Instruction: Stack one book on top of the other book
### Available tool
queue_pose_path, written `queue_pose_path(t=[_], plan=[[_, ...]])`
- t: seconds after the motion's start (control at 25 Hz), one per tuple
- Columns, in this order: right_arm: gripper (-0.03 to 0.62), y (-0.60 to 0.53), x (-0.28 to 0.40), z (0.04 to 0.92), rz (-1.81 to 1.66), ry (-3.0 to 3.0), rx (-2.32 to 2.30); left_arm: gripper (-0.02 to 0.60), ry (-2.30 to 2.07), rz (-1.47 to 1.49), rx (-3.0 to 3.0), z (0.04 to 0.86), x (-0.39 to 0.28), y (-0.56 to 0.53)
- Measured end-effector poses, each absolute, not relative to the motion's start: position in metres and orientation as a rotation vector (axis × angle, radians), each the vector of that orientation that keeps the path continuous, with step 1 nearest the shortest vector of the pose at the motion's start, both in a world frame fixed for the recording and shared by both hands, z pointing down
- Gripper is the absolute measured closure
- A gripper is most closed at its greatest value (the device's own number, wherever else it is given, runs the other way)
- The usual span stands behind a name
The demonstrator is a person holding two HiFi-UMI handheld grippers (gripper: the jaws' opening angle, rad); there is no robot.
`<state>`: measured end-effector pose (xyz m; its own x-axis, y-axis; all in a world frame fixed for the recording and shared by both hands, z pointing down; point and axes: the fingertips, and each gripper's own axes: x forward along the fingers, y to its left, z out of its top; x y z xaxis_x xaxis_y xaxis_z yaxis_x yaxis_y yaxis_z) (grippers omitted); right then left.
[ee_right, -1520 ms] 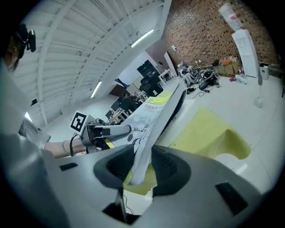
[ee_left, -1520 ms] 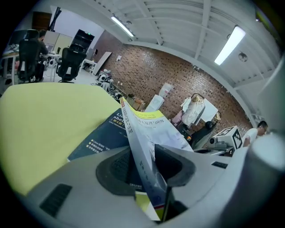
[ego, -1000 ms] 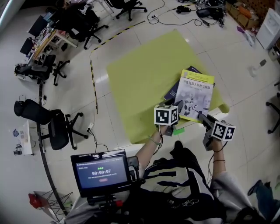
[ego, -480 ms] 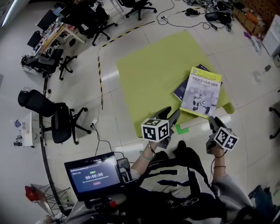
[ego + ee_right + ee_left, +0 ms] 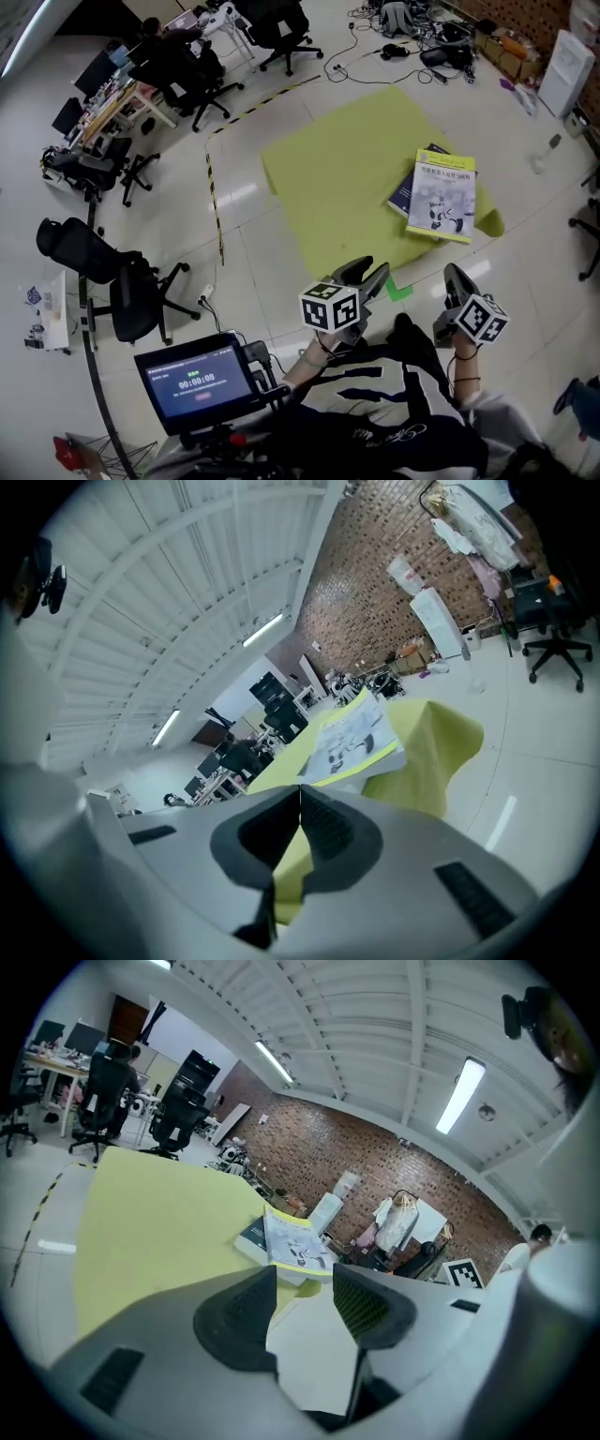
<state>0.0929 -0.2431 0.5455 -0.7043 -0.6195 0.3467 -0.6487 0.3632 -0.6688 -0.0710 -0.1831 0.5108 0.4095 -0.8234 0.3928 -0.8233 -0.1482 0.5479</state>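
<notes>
A white and yellow book (image 5: 442, 198) lies on top of a dark blue book (image 5: 406, 193) at the right edge of the yellow-green table (image 5: 356, 159). The same pair shows as the top book (image 5: 295, 1241) over the blue book (image 5: 250, 1237), and as the top book (image 5: 356, 735) from the right. My left gripper (image 5: 372, 278) is pulled back from the table near the person's body, open and empty. My right gripper (image 5: 454, 279) is also back from the table, its jaws shut with nothing between them.
Office chairs (image 5: 112, 281) stand left of the table and more chairs (image 5: 192, 66) at the back left by desks. A striped tape line (image 5: 214, 202) crosses the floor. A monitor (image 5: 192, 380) sits in front of the person. Cables and boxes (image 5: 441, 37) lie behind the table.
Both grippers have drawn back from the stacked books toward the person and risen. The right gripper's jaws have gone shut. The books stay stacked on the table.
</notes>
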Motion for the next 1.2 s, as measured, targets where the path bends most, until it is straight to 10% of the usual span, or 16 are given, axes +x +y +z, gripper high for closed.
queue_pose_path(t=[0.32, 1.2], plan=[[0.595, -0.128, 0.019, 0.517, 1.329, -2.663, 1.201, 0.577, -1.345, 0.106, 2.065, 0.497, -0.113, -0.103], [0.595, 0.018, 0.054, 0.482, 1.137, -2.683, 1.255, 0.577, -1.150, 0.084, 2.181, 0.480, -0.032, -0.010]])
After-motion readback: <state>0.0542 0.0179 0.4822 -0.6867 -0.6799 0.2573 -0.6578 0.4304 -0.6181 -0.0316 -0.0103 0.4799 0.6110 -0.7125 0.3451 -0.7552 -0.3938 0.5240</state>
